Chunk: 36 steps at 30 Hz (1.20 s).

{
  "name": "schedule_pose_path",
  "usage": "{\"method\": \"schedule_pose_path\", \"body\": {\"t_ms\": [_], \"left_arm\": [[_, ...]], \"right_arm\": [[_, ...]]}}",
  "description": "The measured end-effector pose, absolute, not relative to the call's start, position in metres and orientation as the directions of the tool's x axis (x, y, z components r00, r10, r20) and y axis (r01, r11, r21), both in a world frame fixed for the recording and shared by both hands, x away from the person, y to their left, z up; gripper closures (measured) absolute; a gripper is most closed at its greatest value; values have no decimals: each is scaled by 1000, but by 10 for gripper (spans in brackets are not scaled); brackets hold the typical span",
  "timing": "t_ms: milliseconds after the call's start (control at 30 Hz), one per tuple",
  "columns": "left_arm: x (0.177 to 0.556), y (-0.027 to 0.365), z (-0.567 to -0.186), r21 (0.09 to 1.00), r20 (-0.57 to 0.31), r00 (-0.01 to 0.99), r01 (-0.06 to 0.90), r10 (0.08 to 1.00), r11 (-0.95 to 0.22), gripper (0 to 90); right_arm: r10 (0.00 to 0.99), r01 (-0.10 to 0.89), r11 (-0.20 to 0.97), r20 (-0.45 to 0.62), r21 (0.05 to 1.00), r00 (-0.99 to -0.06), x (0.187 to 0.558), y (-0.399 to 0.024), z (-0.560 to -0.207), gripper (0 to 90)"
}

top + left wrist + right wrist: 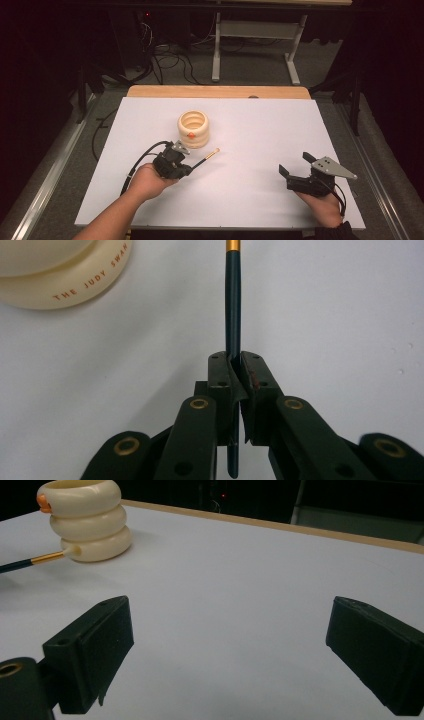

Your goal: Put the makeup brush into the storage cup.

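The left gripper point(186, 162) pinched a brush point(233, 315) beside the holder point(193, 129), the right gripper point(296, 166) gaped over the sheet point(260, 125); seemingly mid-carry, the next move probably called for tipping the brush upright into the holder.

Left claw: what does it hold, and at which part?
The left claw is shut on a thin dark brush, gripping the handle's rear part. The right claw is open and holds nothing.
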<state>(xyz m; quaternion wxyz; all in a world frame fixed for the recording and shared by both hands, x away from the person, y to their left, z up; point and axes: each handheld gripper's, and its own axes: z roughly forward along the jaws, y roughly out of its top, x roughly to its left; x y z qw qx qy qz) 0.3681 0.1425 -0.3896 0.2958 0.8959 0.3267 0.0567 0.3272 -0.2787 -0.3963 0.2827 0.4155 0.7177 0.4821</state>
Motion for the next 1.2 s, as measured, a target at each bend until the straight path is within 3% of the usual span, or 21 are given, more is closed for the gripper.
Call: {"method": "schedule_pose_path", "body": {"t_ms": [500,1200], "left_arm": [[358,153,-393,749,-124,772,485,623,-452,848],[342,162,-403,905,-137,760,357,635,-232,849]], "right_arm": [[869,320,189,-6,928,-495,327,-278,-396,66],[866,319,201,-16,926,-499,326,-277,-397,66]]}}
